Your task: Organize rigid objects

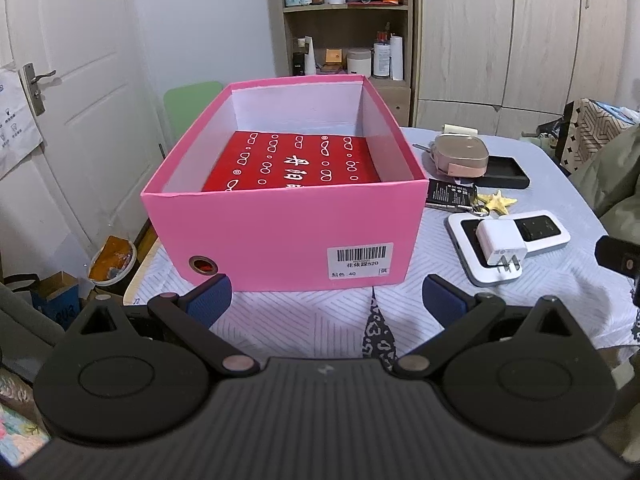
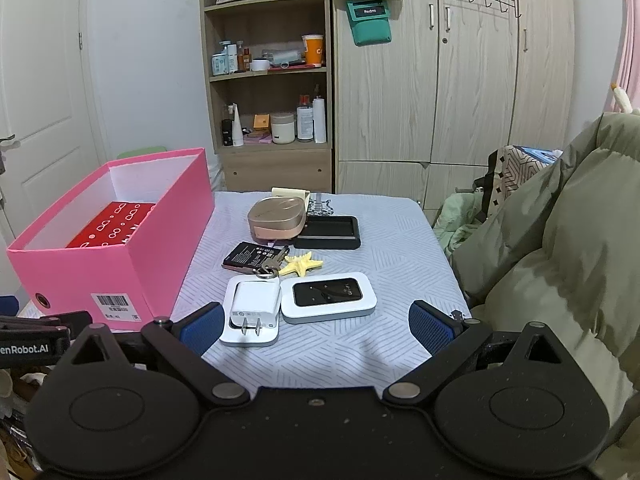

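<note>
A pink box (image 1: 280, 236) stands open on the table and shows in the right wrist view (image 2: 160, 240) too, with a red box (image 1: 292, 164) inside. Right of it lie a white charger plug (image 2: 254, 304) on a white device, a white Wi-Fi router (image 2: 328, 298), a yellow starfish (image 2: 300, 264), keys (image 2: 272, 266), a black battery (image 2: 246, 256), a gold case (image 2: 276, 216) and a black tray (image 2: 330, 232). My left gripper (image 1: 326, 300) is open and empty just before the pink box. My right gripper (image 2: 314, 326) is open and empty just before the charger and router.
The table has a pale patterned cloth (image 2: 384, 240). A green padded coat (image 2: 560, 240) lies at the right. A shelf unit (image 2: 272, 80) and wardrobe (image 2: 440, 80) stand behind; a white door (image 1: 72, 80) is at the left. Boxes and a bucket (image 1: 112, 260) sit on the floor left.
</note>
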